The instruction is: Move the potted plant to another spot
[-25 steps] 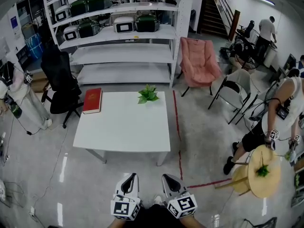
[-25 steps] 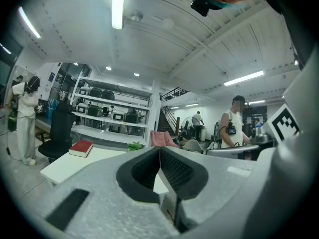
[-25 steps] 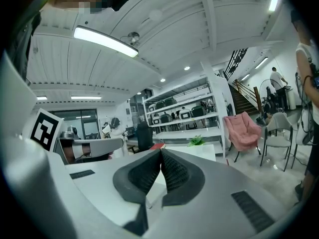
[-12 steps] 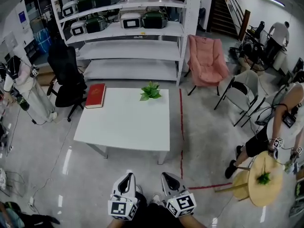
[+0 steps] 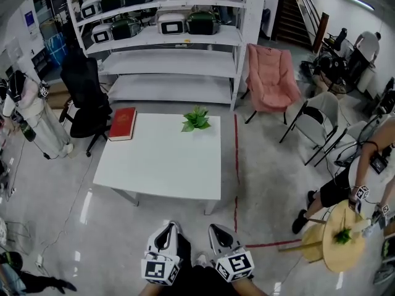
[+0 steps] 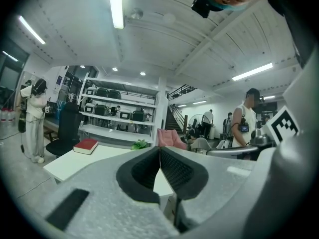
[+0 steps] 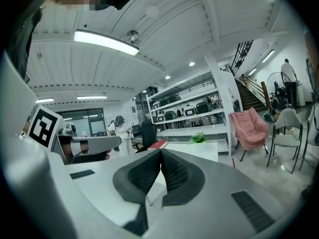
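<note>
While the potted plant stands on the desk, at the middle of its far edge, both grippers are held short of the desk's near edge, well apart from it and over the floor. The left gripper and the right gripper sit side by side, their tips aimed towards the desk. In the left gripper view the fingers are clenched, their ribbed black pads meeting in one seam with nothing between them. The right gripper view shows the same: its fingers are pressed together tip to tip and grasp nothing. Both of these views look across the desk, where the plant shows small, green and upright, touched by neither gripper.

A red book lies flat on the desk's far left corner, well apart from the plant. Behind the desk rises a white shelf unit with boxy devices on its upper boards. A black office chair stands off the desk's far left corner and a pink chair off its far right corner. A red line runs along the floor just beside the desk's right edge. Farther right of the desk, a person stands at a small round wooden stand that carries another small green plant.
</note>
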A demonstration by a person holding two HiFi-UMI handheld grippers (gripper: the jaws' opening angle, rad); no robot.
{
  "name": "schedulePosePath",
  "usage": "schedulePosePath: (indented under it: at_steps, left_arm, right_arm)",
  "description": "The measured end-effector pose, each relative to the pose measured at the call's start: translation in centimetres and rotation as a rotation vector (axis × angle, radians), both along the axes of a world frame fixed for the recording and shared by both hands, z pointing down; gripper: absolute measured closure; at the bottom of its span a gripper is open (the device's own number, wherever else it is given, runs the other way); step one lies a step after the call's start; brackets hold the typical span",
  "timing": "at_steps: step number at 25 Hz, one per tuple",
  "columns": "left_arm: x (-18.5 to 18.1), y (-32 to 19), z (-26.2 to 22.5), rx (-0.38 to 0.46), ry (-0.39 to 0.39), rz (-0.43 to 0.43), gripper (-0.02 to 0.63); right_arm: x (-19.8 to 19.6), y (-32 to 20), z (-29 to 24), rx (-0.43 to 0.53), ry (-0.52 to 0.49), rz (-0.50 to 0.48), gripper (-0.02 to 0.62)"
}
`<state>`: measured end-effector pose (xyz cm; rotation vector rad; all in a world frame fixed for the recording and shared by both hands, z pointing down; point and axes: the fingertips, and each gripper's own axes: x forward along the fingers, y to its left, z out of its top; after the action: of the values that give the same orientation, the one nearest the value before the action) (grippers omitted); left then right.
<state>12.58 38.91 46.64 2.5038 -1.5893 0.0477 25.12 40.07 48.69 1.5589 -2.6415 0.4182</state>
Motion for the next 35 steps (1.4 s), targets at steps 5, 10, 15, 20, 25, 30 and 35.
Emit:
schedulePosePath:
  at_steps: [5, 10, 15, 20, 25, 30, 35]
  left_arm:
    - [0.1, -3.0, 0.4, 0.004, 0.002, 0.016, 0.588]
    - [-0.7, -7.2, 1.1, -0.019, 0.019, 0.031, 0.588]
    - [-0.9, -12.3, 0.6, -0.013, 0.029, 0.083, 0.588]
    - [-1.9, -16.9, -0.4, 0.000, 0.038, 0.142, 0.587]
    - [-4.4, -20.7, 0.0, -0.022, 0.061, 0.171, 0.588]
    - [-7.3, -24.4, -0.5, -0.020, 0.069, 0.207, 0.588]
    - [-9.8, -27.3, -0.2, -0.022, 0.062, 0.220, 0.588]
  right_arm:
    - [-0.3, -2.9, 0.6, -0.003, 0.007, 0.008, 0.583]
    - [-1.3, -7.0, 0.8, -0.006, 0.020, 0.019, 0.583]
    - [-2.2, -11.3, 0.8, -0.016, 0.047, 0.039, 0.583]
    - [-3.5, -15.2, 0.2, -0.025, 0.071, 0.077, 0.583]
    - [-6.4, -19.1, 0.4, -0.035, 0.094, 0.092, 0.583]
    - [-9.5, -23.2, -0.3, -0.033, 0.073, 0.107, 0.583]
    - [-11.3, -26.5, -0.6, -0.022, 0.096, 0.130, 0.583]
